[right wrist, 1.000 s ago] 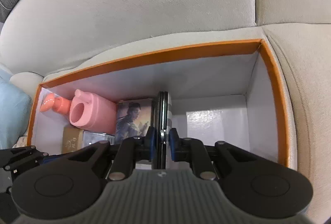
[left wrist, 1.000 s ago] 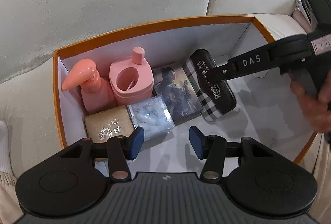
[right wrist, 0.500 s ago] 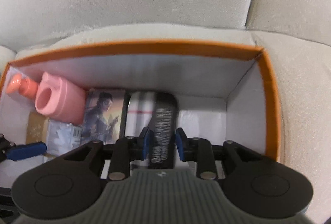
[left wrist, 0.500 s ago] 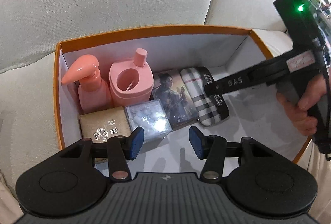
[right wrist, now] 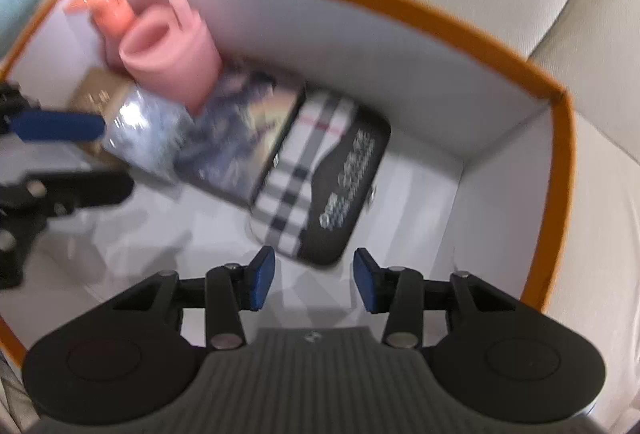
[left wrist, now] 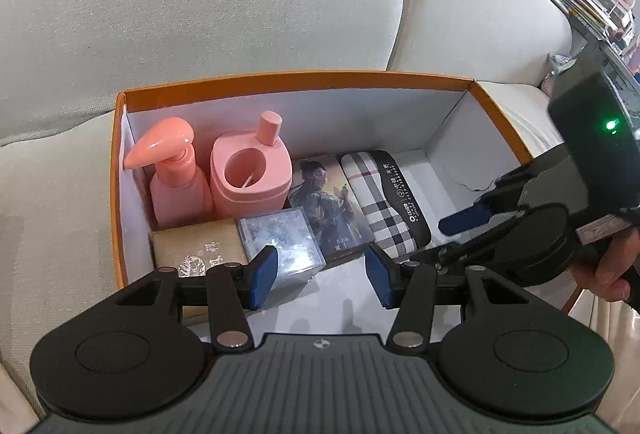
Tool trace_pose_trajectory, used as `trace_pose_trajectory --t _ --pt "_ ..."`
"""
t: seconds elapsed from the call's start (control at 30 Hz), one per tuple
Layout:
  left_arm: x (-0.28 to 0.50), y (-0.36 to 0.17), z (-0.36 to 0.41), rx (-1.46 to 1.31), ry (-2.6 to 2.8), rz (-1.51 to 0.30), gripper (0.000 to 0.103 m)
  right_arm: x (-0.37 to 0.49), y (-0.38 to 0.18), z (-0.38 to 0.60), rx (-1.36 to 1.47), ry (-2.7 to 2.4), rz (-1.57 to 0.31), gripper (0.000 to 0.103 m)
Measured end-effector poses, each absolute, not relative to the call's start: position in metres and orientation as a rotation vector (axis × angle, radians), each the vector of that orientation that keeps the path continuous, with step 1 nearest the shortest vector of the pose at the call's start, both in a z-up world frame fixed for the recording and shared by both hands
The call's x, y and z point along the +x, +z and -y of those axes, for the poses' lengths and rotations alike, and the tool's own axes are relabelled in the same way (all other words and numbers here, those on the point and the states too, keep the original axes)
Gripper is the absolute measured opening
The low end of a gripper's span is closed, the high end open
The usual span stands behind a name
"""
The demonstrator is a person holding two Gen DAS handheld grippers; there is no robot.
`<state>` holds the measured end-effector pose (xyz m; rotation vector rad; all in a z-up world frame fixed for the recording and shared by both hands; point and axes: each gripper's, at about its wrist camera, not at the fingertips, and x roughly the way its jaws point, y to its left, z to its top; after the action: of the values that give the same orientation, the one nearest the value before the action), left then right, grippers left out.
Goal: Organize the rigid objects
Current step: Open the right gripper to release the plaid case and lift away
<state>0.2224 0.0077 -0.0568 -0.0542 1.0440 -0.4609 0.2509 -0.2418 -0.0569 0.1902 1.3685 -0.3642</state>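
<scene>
Now let go and no longer standing on its edge, the checked glasses case (right wrist: 320, 177) is lying flat in the orange box (right wrist: 562, 169) beside the picture card (left wrist: 332, 205), looking hard and light, best pinched across its narrow sides, while the right gripper (right wrist: 314, 282) is opening with nothing in it and the left gripper (left wrist: 322, 278) is hanging wide and empty.

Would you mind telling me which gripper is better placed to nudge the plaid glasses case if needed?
Probably the right gripper: its opening, empty fingers sit just short of the plaid glasses case, while the left gripper hangs nearer the clear plastic box.
</scene>
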Motion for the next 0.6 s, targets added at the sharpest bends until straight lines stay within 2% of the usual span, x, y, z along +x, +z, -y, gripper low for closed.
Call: trace_pose_trajectory --t 0.13,0.43,0.6 --pt "0.223 -0.057 -0.008 -0.064 -0.464 -1.041 0.060 0.254 -0.062 0.242 0.164 -0.367 -1.385 0.035" --pt "0.218 -0.049 -0.011 -0.107 -0.480 -1.011 0.060 0.259 -0.061 0.232 0.067 -0.375 -1.421 0.034" --pt "0.208 -0.038 -0.010 -0.110 -0.517 -0.963 0.060 0.251 -0.043 0.224 0.058 -0.403 -1.403 0.035"
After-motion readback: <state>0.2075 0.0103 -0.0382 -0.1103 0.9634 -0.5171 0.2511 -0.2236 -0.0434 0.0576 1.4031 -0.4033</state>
